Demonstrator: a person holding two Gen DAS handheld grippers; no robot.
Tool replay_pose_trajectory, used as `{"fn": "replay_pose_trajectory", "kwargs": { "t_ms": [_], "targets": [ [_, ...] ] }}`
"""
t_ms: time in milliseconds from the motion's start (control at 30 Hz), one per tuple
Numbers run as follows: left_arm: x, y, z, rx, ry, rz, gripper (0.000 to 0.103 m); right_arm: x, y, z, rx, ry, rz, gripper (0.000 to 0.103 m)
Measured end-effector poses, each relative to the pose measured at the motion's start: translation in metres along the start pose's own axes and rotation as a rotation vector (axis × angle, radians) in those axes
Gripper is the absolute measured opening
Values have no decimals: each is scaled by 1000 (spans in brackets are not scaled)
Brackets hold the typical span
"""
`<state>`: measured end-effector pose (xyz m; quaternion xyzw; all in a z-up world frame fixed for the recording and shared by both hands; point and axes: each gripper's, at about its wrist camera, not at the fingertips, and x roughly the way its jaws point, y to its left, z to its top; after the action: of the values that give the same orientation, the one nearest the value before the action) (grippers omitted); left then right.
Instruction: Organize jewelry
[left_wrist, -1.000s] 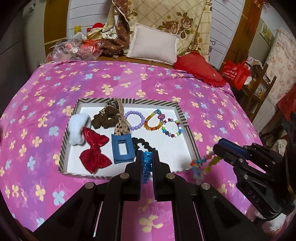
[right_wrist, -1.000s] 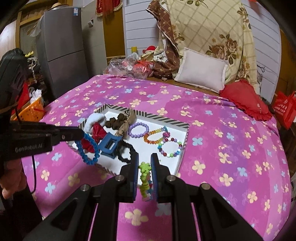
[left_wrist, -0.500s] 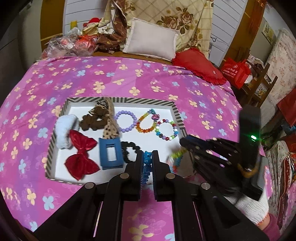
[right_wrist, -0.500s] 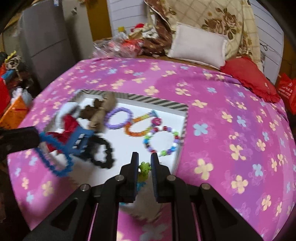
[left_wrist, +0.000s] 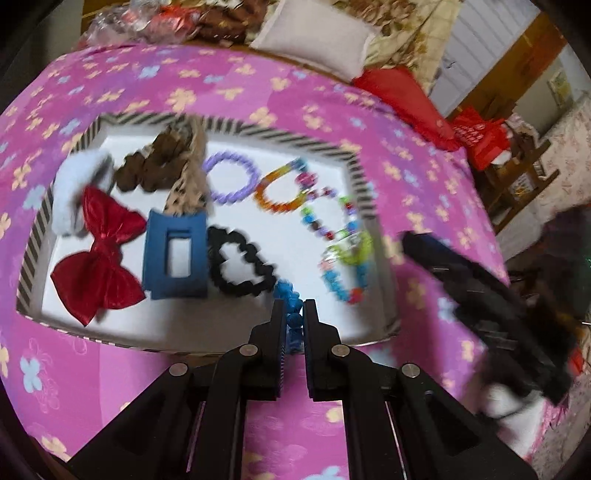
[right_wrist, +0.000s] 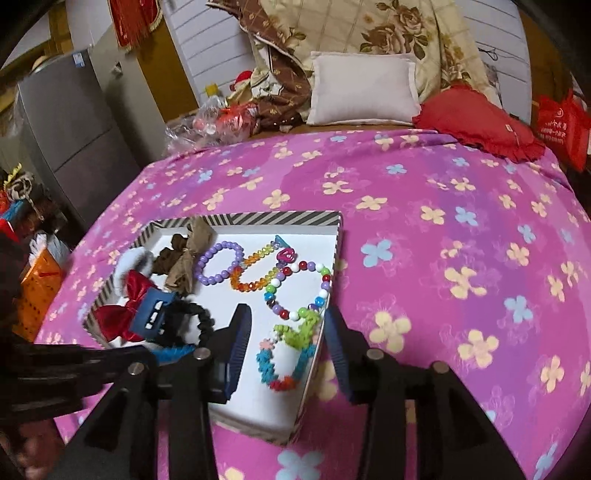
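The left hand-held gripper (left_wrist: 294, 314) is clamped on a blue beaded bracelet (left_wrist: 291, 306) at lower centre, above the striped tray's (left_wrist: 236, 127) near edge. The right hand-held gripper (right_wrist: 288, 339) stands apart around a multicoloured flower-bead bracelet (right_wrist: 286, 350) lying in the tray's lower right corner.

Tray (right_wrist: 334, 236): near edge strip bare; right corner taken by flower bracelet (right_wrist: 284, 350); left half crowded, blue clip (right_wrist: 153, 314), black scrunchie (right_wrist: 195, 317).

1. We see our left gripper (left_wrist: 294, 310) clamped on a blue bead bracelet (left_wrist: 290, 295) over the striped tray (left_wrist: 369, 177).
2. Inside lie a red bow (left_wrist: 99, 258), a blue clip (left_wrist: 175, 254) and a black scrunchie (left_wrist: 240, 264).
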<state>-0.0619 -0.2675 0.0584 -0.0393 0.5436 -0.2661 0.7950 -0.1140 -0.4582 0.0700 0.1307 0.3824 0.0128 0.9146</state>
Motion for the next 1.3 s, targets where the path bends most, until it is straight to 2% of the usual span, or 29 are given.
{"fn": "replay_pose_trajectory", "kwargs": {
  "t_ms": [167,267,367,467,533,633,800,1000,1067,1167,1300],
  "targets": [
    [10,15,-6,-27,18,35,10,-17,1,-7,-2,-17,13,48],
    [13,16,-10,-15,23,58,10,-23,1,-14,13,-17,29,52],
    [11,11,-13,3,8,75,10,-28,5,-21,17,-17,38,52],
    [5,9,-14,11,-14,54,10,-35,10,-28,11,-20,39,53],
    [-2,9,-15,31,-29,64,24,-41,13,-31,7,-27,41,55],
    [-19,12,-19,50,-72,86,34,-51,21,-40,3,-42,37,63],
    [-40,19,-32,106,-127,162,34,-57,35,-56,-12,-35,19,66],
    [-57,33,-48,100,-171,258,34,-58,56,-67,-22,-37,14,66],
    [-61,37,-50,86,-185,267,34,-61,64,-69,-19,-50,13,66],
    [-71,41,-53,65,-212,281,34,-67,74,-67,-9,-77,-6,73],
    [-91,38,-55,71,-287,317,34,-74,86,-63,-1,-103,-24,77]
  ]
}}
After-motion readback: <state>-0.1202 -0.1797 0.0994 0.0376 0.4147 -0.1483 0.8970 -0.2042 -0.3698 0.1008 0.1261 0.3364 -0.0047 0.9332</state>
